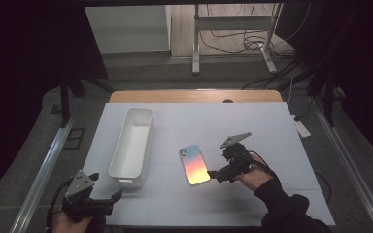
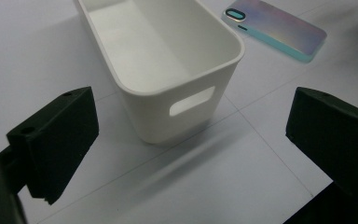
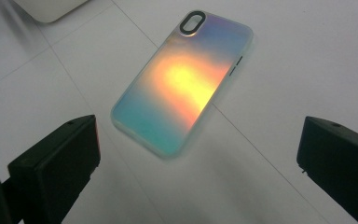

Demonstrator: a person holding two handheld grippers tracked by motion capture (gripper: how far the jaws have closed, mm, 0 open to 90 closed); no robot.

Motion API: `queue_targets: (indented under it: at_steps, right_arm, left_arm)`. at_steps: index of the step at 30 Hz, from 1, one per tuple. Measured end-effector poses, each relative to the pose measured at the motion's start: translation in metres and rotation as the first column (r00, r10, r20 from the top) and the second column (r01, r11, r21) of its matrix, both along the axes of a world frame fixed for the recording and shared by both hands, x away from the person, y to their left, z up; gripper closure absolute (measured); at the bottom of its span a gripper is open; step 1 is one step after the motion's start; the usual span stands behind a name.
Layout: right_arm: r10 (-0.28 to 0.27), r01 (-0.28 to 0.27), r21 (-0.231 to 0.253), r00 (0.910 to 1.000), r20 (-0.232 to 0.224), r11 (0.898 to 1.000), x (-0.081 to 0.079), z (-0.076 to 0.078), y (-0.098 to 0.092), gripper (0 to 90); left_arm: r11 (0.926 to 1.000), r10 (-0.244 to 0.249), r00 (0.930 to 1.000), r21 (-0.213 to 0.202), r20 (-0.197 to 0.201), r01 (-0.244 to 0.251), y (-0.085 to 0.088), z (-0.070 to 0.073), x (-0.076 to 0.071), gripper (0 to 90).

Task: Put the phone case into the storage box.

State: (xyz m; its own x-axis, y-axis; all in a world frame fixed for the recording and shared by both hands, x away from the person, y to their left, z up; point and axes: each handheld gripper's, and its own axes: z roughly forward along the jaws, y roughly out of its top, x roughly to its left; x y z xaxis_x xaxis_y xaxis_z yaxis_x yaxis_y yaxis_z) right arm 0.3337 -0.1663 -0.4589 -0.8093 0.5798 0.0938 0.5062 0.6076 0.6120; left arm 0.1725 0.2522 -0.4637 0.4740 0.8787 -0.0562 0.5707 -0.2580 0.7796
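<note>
An iridescent phone case [image 1: 194, 164] lies flat on the white table, camera hole toward the far side. In the right gripper view the phone case [image 3: 182, 84] lies just ahead of the jaws, which stand wide apart. My right gripper [image 1: 217, 174] is open, close to the case's near right corner without touching it. A long white bin [image 1: 132, 145] stands empty to the left of the case. My left gripper [image 1: 115, 196] is open near the table's front left, facing the bin's [image 2: 168, 56] near end with its handle slot. The case [image 2: 276, 29] shows beyond it.
The white table surface [image 1: 252, 126] has bare room at the back and right. A wooden edge [image 1: 194, 96] runs along the far side. Behind it are a metal stand [image 1: 233, 43] and cables on the floor. Rails flank the table left and right.
</note>
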Motion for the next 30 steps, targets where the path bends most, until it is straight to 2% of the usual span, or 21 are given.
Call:
queue_targets:
  at_steps: [9,20,30]
  right_arm:
    - [0.029,-0.029,-0.018,0.9995,0.010,0.999,0.004,-0.002,0.013,0.0]
    - [0.036,-0.035,-0.047,0.9991,0.022,0.998,0.007,-0.006,0.027,0.0]
    - [0.053,-0.053,-0.080,0.9986,0.007,0.995,0.008,-0.013,0.044,0.0]
  left_arm:
    - [1.0000,-0.002,1.0000,0.000,-0.001,0.002,0.000,0.000,0.000,3.1]
    - [1.0000,-0.003,1.0000,0.003,-0.002,0.003,-0.001,0.000,0.000,3.2]
    - [1.0000,-0.003,1.0000,0.004,-0.002,0.003,-0.001,0.000,0.000,3.2]
